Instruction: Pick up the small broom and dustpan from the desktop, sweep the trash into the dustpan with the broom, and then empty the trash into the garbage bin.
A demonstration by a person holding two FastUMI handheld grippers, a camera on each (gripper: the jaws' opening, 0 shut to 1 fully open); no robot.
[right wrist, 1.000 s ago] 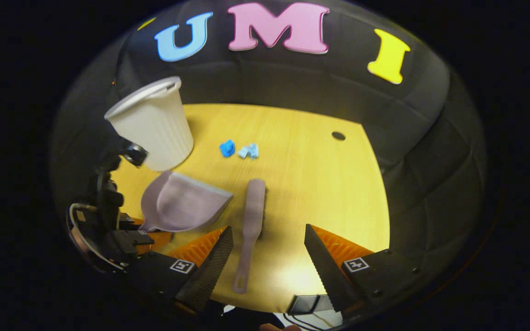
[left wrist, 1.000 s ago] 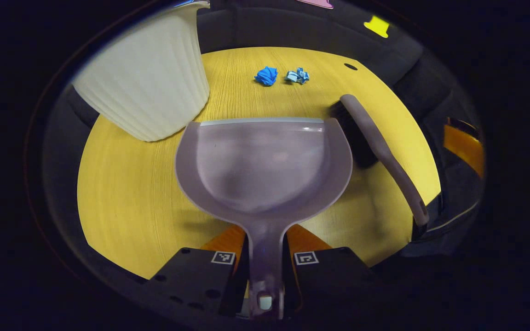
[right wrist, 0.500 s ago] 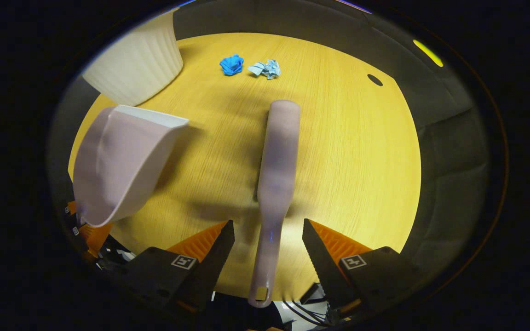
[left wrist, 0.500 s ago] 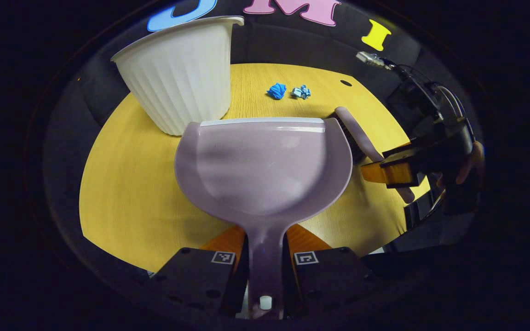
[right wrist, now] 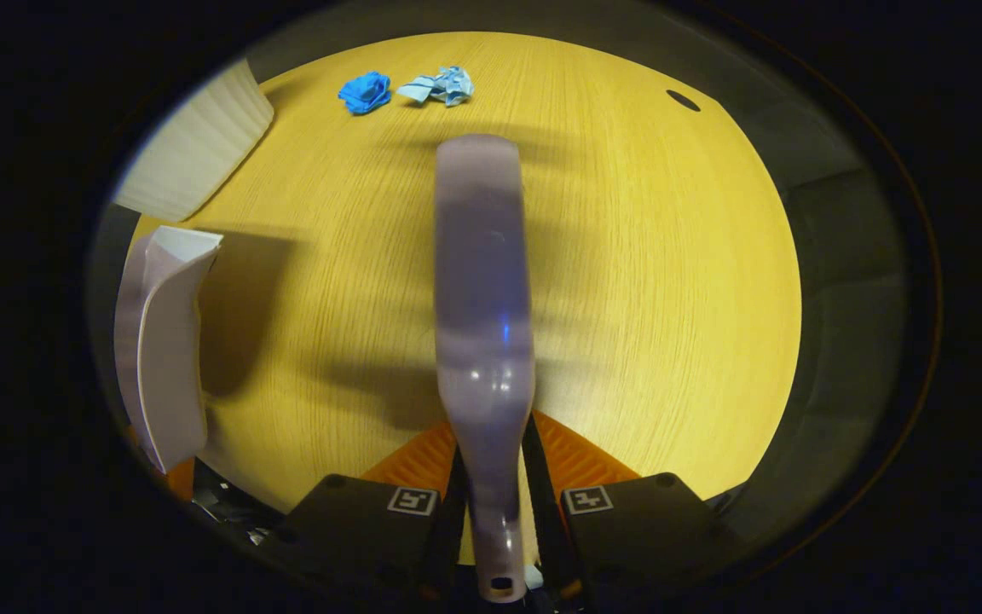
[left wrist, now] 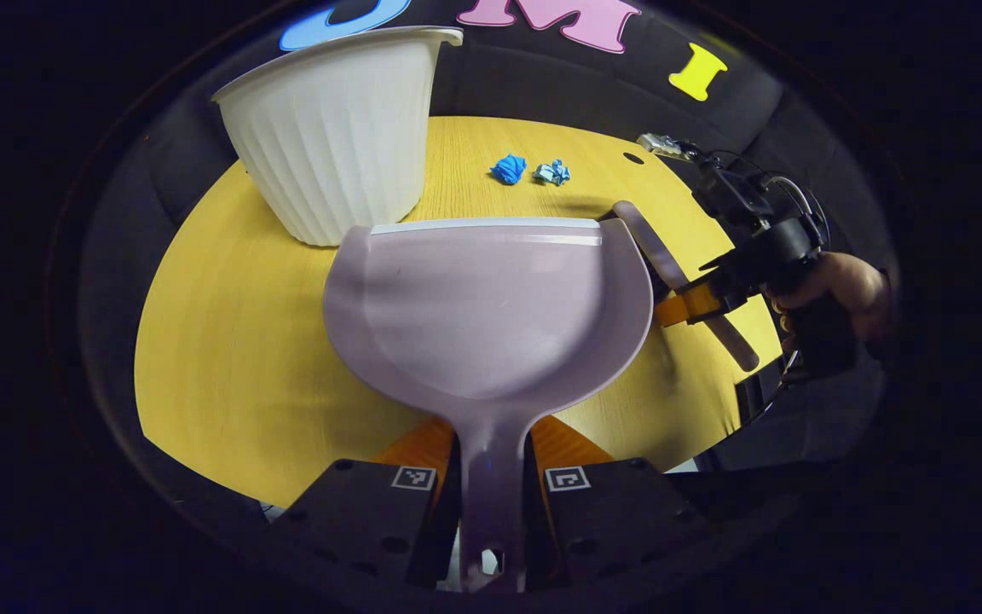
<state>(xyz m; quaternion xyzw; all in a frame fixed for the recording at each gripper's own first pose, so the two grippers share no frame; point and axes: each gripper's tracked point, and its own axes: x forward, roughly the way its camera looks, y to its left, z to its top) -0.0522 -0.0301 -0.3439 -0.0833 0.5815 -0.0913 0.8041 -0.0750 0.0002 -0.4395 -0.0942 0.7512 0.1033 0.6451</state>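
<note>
My left gripper [left wrist: 491, 477] is shut on the handle of the lilac dustpan [left wrist: 487, 311], which is held above the yellow desktop [left wrist: 227, 341]. In the right gripper view the dustpan [right wrist: 163, 341] hangs at the left edge. My right gripper [right wrist: 495, 477] is shut on the handle of the lilac broom [right wrist: 482, 290], whose back points forward along the desk. In the left gripper view the broom [left wrist: 670, 264] lies to the right, with the right gripper [left wrist: 687, 303] and a hand [left wrist: 836, 286] on it. A dark blue paper wad [right wrist: 366, 90] and a pale blue wad [right wrist: 440, 85] lie far ahead.
A white ribbed garbage bin [left wrist: 342, 141] stands at the far left of the desk, just beyond the dustpan's lip; its side [right wrist: 197, 149] shows in the right gripper view. A small dark hole [right wrist: 683, 101] marks the desk's far right. Black padded walls surround the desk.
My right gripper has closed on the broom's handle; one second ago it stood open around it. The dustpan has risen a little and the bin has shifted rightward in the left gripper view.
</note>
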